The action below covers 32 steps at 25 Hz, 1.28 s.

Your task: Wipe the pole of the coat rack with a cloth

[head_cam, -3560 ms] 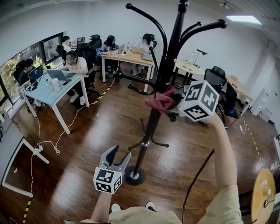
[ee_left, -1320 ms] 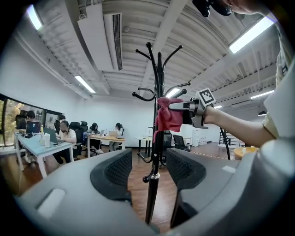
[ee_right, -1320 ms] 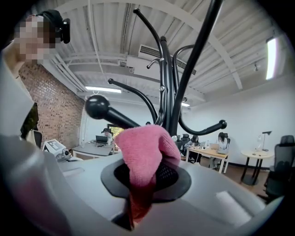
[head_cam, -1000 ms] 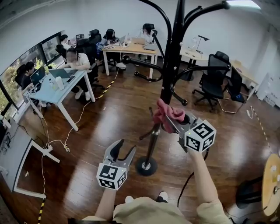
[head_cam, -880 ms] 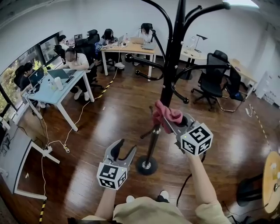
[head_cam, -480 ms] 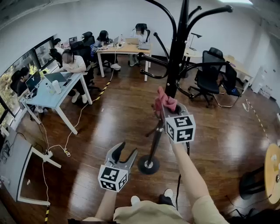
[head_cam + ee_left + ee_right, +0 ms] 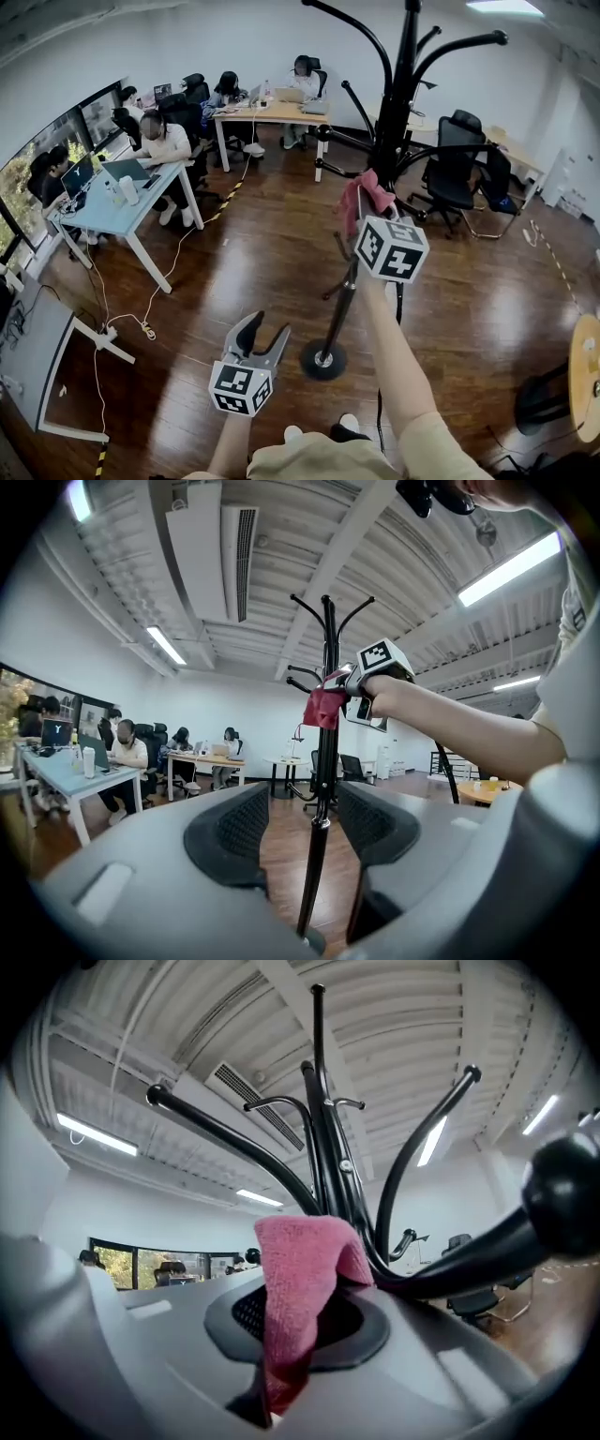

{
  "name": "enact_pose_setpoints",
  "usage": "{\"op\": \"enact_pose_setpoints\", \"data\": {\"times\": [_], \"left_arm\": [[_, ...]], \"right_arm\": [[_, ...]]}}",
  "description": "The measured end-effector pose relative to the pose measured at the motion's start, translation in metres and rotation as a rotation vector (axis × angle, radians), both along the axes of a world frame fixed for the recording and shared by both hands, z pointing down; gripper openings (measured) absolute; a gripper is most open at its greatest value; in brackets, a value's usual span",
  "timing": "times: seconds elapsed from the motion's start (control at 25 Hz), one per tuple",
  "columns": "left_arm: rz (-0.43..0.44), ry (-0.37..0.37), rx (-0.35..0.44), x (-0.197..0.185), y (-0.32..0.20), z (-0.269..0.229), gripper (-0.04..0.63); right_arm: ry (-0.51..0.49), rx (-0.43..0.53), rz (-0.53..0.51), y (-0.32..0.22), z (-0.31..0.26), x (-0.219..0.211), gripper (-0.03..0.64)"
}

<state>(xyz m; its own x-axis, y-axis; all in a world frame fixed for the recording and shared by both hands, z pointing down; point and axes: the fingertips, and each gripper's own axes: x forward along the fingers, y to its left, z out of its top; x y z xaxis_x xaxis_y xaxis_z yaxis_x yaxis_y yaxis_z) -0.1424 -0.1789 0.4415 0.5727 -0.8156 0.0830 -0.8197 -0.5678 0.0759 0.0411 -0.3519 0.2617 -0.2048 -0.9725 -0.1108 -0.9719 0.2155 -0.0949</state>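
Note:
The black coat rack pole (image 7: 349, 291) rises from a round base (image 7: 323, 359) on the wood floor to curved hooks (image 7: 349, 23) at the top. My right gripper (image 7: 367, 217) is shut on a red cloth (image 7: 362, 194) and holds it against the pole just below the lower hooks. In the right gripper view the cloth (image 7: 298, 1283) hangs folded between the jaws, with the pole (image 7: 323, 1138) right behind it. My left gripper (image 7: 265, 334) hangs low, left of the base, open and holding nothing. In the left gripper view the pole (image 7: 317, 836) shows between its jaws, some way off.
People sit at a light blue desk (image 7: 117, 202) on the left and at a wooden desk (image 7: 267, 114) at the back. Black office chairs (image 7: 457, 173) stand behind the rack to the right. Cables (image 7: 150, 309) trail over the floor. A round wooden table (image 7: 585, 375) is at the right edge.
My right gripper has slid the red cloth up the pole, from about mid-height to just under the lower hooks. My left gripper has stayed low and open.

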Motion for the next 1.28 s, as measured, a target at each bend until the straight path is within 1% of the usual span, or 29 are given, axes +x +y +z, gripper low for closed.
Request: {"op": "enact_pose_setpoints", "data": {"times": [0.12,0.2,0.32,0.4,0.52,0.72,0.84,0.92,1.04,1.08,1.16,1.28], "left_arm": [[-0.003,-0.001,0.01,0.002,0.0,-0.003,0.222],[-0.014,0.001,0.016,-0.006,-0.003,-0.004,0.222],[-0.023,0.003,0.02,-0.01,-0.005,-0.005,0.222],[-0.016,0.003,0.023,-0.009,-0.001,-0.005,0.222],[-0.009,-0.001,0.028,-0.005,0.003,-0.005,0.222],[-0.035,0.006,0.044,-0.012,0.008,-0.013,0.222],[-0.052,0.01,0.051,-0.018,0.01,-0.016,0.222],[-0.064,0.013,0.055,-0.022,0.012,-0.017,0.222],[-0.075,0.016,0.059,-0.027,0.014,-0.015,0.221],[-0.078,0.018,0.059,-0.029,0.013,-0.014,0.222],[-0.082,0.026,0.06,-0.031,0.012,-0.015,0.221],[-0.078,0.038,0.064,-0.026,0.012,-0.018,0.222]], "right_arm": [[0.044,0.065,0.012,0.008,-0.02,-0.003,0.046],[0.045,0.106,0.001,0.011,-0.039,-0.01,0.045],[0.039,0.127,-0.053,0.015,-0.061,-0.02,0.046],[0.056,0.148,-0.093,0.023,-0.07,-0.032,0.046],[0.11,0.216,-0.156,0.042,-0.089,-0.054,0.046],[0.247,0.332,-0.257,0.08,-0.122,-0.103,0.045],[0.305,0.366,-0.301,0.098,-0.135,-0.126,0.044],[0.323,0.375,-0.352,0.108,-0.138,-0.136,0.046],[0.38,0.439,-0.434,0.137,-0.147,-0.152,0.044],[0.4,0.47,-0.443,0.149,-0.155,-0.154,0.044],[0.399,0.535,-0.441,0.167,-0.18,-0.15,0.044],[0.363,0.594,-0.389,0.173,-0.221,-0.119,0.044]]}}
